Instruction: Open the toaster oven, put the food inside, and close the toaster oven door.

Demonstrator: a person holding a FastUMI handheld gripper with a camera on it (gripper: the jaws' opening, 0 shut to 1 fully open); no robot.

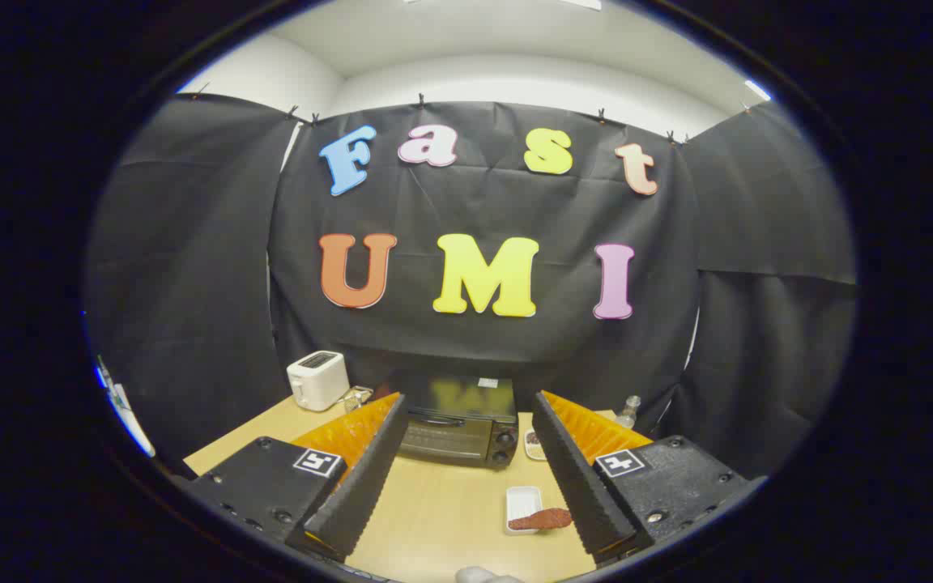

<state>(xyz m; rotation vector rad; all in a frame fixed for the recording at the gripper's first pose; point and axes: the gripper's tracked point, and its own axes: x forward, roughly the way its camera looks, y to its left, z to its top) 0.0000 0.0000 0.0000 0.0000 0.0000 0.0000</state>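
Tongs (466, 486) spread apart, gripping nothing. Toaster oven (458, 425), door shut, stands at tabletop (442, 510) far edge beyond them; food (541, 519) on white tray (520, 502) lies nearer, beside one finger.

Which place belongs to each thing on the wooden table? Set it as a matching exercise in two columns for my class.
Things
1. white pop-up toaster
2. black toaster oven
3. reddish-brown food piece
4. small glass bottle

Places
A. on the white rectangular tray, by the right finger
B. beyond the right finger, near the black cloth wall
C. beyond the left finger, at the table's far corner
D. straight ahead, beyond the open jaws of the gripper

Pairs: 1-C, 2-D, 3-A, 4-B
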